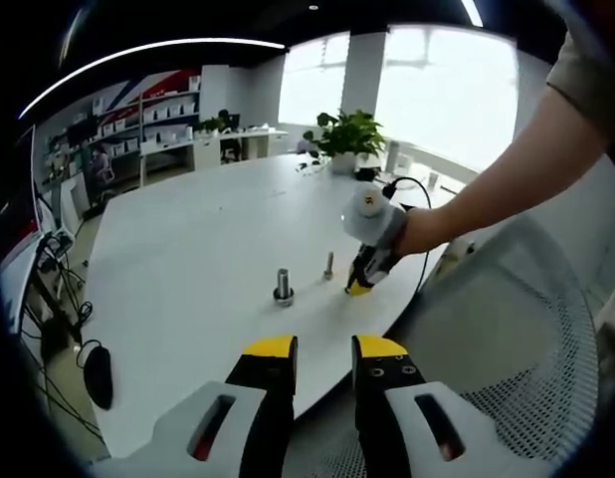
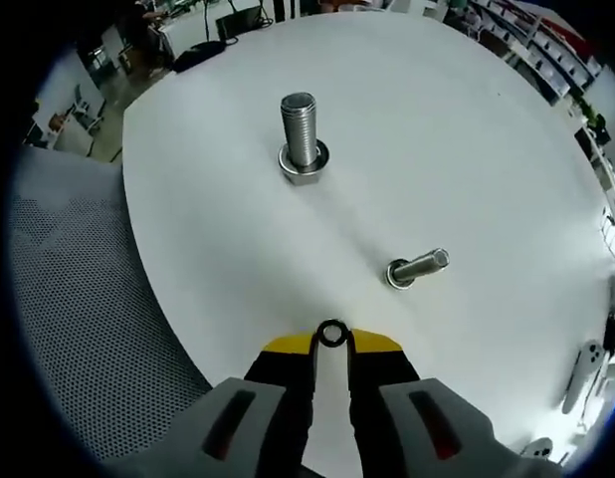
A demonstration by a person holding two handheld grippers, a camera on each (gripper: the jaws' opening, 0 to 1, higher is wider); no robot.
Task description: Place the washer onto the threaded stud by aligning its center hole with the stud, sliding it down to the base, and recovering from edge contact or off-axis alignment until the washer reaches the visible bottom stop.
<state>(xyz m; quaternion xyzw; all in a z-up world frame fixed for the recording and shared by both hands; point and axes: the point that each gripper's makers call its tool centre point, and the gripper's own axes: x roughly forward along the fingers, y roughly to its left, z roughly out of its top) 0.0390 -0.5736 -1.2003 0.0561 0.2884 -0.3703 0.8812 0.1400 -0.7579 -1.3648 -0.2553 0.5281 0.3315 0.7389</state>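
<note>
A small dark washer is pinched edge-on between the yellow tips of my right gripper, which is shut on it low over the white table. A thin threaded stud stands just ahead and to the right of the washer, apart from it. Farther off stands a thick threaded bolt with a ring at its base. In the left gripper view, my left gripper hangs open and empty at the table's near edge. Beyond it are the thick bolt, the thin stud and the right gripper, tips down beside the stud.
A grey mesh chair sits at the table's edge, its mesh close to my right gripper. A potted plant and cables stand at the far end. A white controller lies on the table. A black mouse lies below on the floor side.
</note>
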